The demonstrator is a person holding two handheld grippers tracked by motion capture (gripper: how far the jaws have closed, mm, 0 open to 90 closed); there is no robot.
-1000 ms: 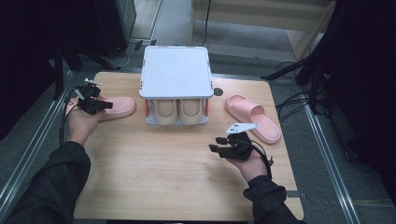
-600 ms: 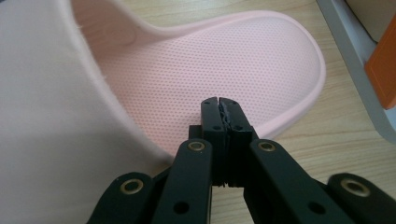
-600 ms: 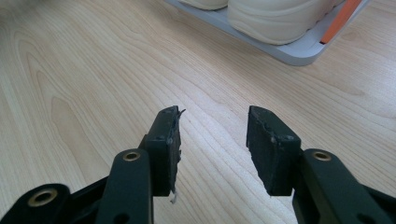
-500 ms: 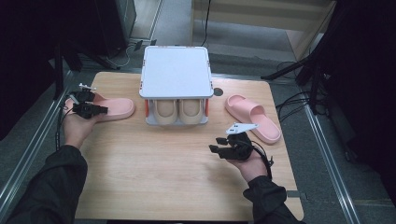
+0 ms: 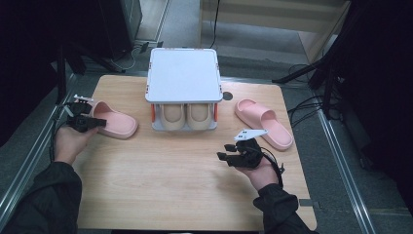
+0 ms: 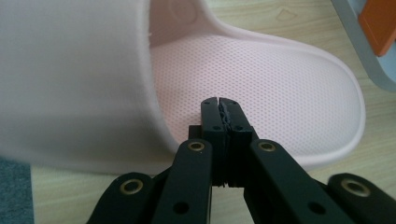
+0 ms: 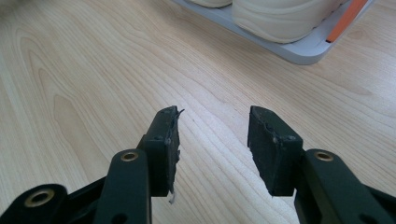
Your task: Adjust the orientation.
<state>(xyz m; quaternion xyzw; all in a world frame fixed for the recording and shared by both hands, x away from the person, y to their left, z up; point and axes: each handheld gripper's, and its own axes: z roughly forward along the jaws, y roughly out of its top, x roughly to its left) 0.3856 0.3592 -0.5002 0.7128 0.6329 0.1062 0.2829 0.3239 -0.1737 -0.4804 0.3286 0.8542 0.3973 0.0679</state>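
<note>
A pink slipper lies at the table's left, its strap end toward the left edge. My left gripper sits at that end, shut, with its tips over the dotted insole. In the left gripper view the left gripper has its jaws pressed together, and I see nothing between them. The second pink slipper lies at the right. My right gripper hovers near it over bare wood. In the right gripper view the right gripper stands open and empty.
A grey two-level shoe rack stands at the back middle, with a pair of beige shoes on its lower shelf. The rack's base and an orange post lie ahead of my right gripper. Dark stands and cables surround the wooden table.
My left hand has drawn toward the near left edge of the table, and the left slipper seems to have shifted slightly with it. The right hand has stayed where it was.
</note>
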